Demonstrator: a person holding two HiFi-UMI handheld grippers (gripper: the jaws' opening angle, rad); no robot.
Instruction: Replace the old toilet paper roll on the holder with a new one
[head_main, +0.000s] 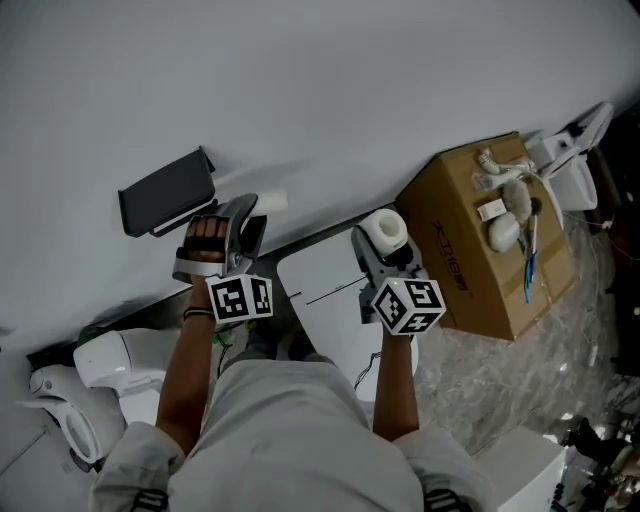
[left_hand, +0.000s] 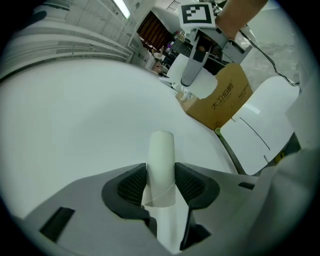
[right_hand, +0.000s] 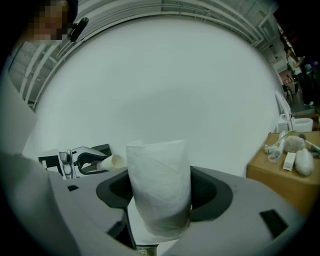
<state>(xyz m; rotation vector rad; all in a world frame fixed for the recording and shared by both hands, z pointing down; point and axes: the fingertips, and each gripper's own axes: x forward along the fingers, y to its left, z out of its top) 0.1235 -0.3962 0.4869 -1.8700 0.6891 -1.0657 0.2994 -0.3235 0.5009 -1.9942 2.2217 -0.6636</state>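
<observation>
Left gripper (left_hand: 161, 186): the jaws are closed on the cardboard core (left_hand: 162, 150), with one ribbed pad pressed against each side of it.
Cardboard core: a pale, bare tube is carried lengthwise between the jaws, its free end projecting past the tips toward the wall (head_main: 350, 90). In the head view it is seen near the holder (head_main: 167, 190), to its right and apart from it.
Right gripper (right_hand: 160, 196): the jaws are spread wide and clamped on the new toilet paper roll (right_hand: 159, 170), which fills the gap between the pads.
New toilet paper roll: a full white roll is held upright, its hollow end turned up toward the head camera. It is carried to the right of the cardboard core and well apart from the holder.
Holder: a dark grey, flap-covered fitting is mounted on the wall, left of both grippers. A lighter strip is seen along its lower edge, though what lies beneath the flap cannot be resolved from these views.
Cardboard box (head_main: 470, 265): a brown printed carton is placed against the wall, just right of the right gripper, with small white items resting on its top.
White panel (head_main: 320, 285): a flat white sheet is seen below and between the two grippers.
</observation>
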